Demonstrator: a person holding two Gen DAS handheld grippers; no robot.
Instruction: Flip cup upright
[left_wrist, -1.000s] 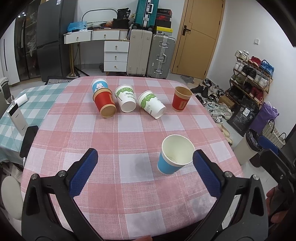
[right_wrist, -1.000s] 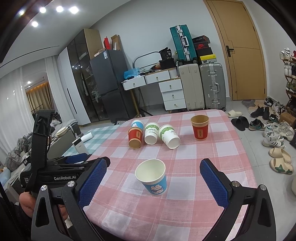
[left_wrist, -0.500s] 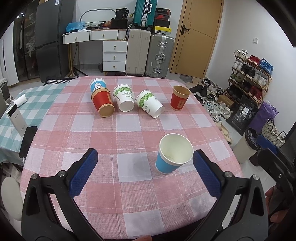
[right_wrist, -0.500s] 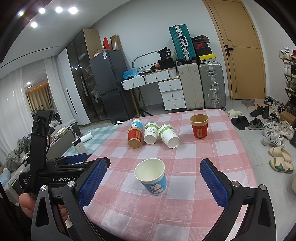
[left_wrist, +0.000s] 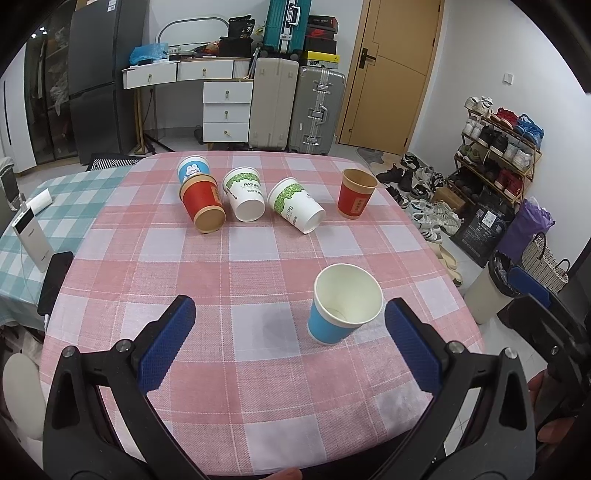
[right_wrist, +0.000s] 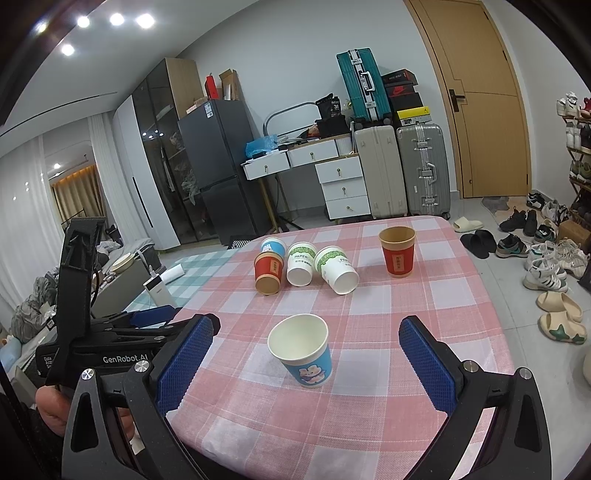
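Observation:
A blue paper cup (left_wrist: 341, 308) (right_wrist: 303, 350) stands upright near the front of the pink checked table (left_wrist: 229, 258). A red cup (left_wrist: 356, 198) (right_wrist: 398, 252) stands upright at the back right. A red cup (left_wrist: 203, 206) (right_wrist: 269, 273) and two white-green cups (left_wrist: 244, 195) (left_wrist: 297, 210) (right_wrist: 300, 264) (right_wrist: 337, 269) lie on their sides; a blue cup (left_wrist: 192, 170) (right_wrist: 273, 246) sits behind the red one. My left gripper (left_wrist: 288, 332) is open and empty, the blue cup by its right finger. My right gripper (right_wrist: 308, 350) is open and empty around the blue cup, not touching.
A teal checked table (left_wrist: 48, 206) with a power bank (left_wrist: 31, 236) and phone (left_wrist: 55, 280) stands to the left. Suitcases (left_wrist: 295, 107), drawers (left_wrist: 225, 107) and a fridge (left_wrist: 96, 77) stand behind. A shoe rack (left_wrist: 498, 147) and bin (left_wrist: 491, 288) are on the right.
Both views have drifted slightly, so the cups sit a little lower left in the left wrist view. No cup has moved. Both grippers stay open.

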